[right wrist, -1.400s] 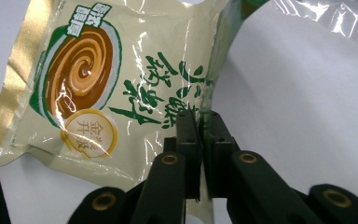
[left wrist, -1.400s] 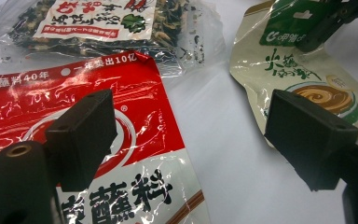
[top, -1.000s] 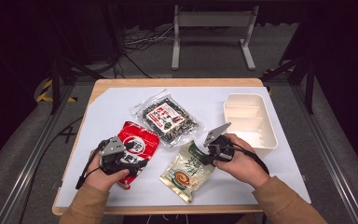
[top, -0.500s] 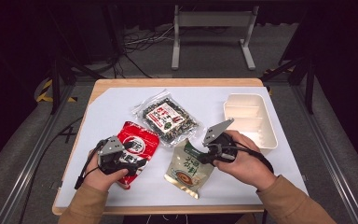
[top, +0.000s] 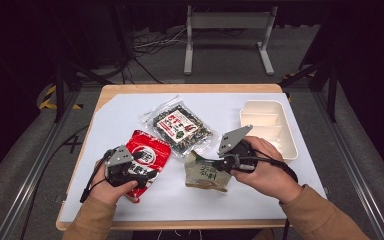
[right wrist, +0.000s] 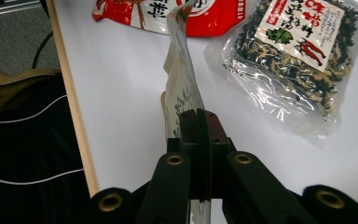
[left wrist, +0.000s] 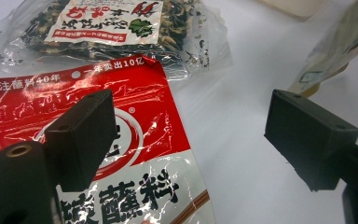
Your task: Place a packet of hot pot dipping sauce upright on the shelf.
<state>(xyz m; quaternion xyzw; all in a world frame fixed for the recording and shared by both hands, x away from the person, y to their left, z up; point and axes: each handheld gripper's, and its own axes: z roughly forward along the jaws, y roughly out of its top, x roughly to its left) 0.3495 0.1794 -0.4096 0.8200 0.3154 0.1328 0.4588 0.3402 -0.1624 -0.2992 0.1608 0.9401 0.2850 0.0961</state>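
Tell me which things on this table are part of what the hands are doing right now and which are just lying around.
In use:
- green and cream foil pouch, pinched in the right hand-held gripper
- red plastic sauce packet, under the open left hand-held gripper

Lying about:
- clear bag of dark dried mix
- cream plastic compartment tray

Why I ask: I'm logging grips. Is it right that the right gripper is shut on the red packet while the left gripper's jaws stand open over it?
Not quite. The right gripper is shut on the green pouch, not the red packet; the right gripper view shows the pouch's edge pinched between its jaws. The left gripper does stand open over the red packet.
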